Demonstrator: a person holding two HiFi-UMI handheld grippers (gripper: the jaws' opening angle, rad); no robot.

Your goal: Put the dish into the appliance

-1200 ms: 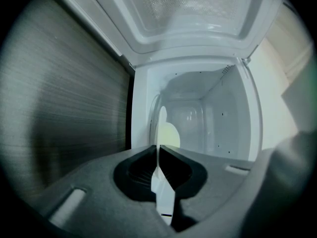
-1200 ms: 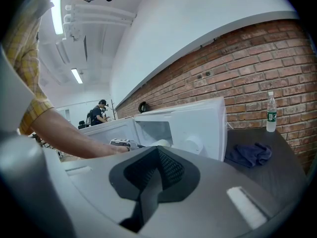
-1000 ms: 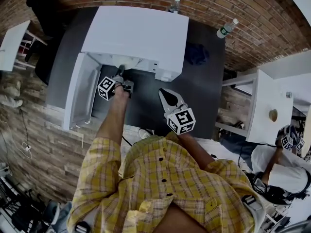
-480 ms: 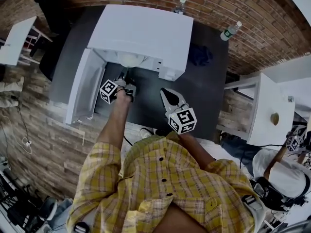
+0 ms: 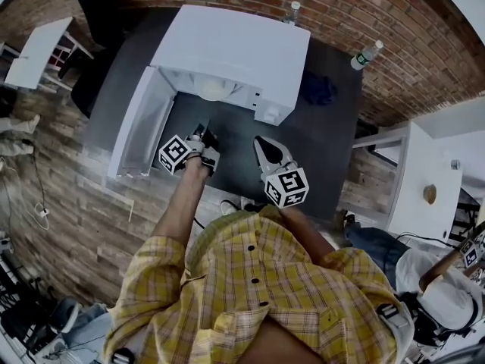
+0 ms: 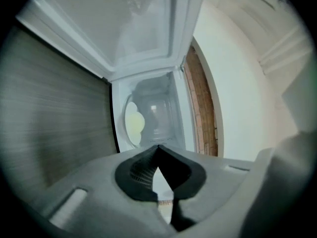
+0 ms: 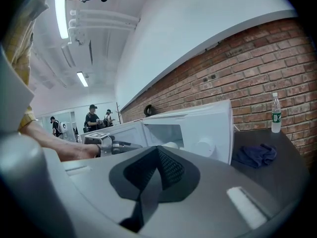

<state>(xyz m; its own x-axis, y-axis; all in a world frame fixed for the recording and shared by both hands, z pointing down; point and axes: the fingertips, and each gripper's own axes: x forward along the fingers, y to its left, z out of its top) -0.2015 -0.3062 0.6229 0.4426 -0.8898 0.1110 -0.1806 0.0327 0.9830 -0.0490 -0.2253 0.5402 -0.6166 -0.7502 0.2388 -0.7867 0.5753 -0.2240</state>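
Dish [image 5: 216, 89] sits inside the open white microwave [image 5: 235, 48], upper centre of the head view, with the door [image 5: 144, 127] swung to frame left. Left gripper [image 5: 204, 133] is just in front of the opening, jaws together, nothing between them. Right gripper [image 5: 264, 144] is beside it over the dark tabletop [image 5: 318, 142], jaws also together and empty. Blue cloth [image 5: 318, 88] lies right of the microwave.

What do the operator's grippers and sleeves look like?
The left gripper and right gripper: grey bodies, black ribbed pads, each carrying a white cube with black square markers. Yellow plaid shirt, dark buttons, sleeves ending near the elbows.
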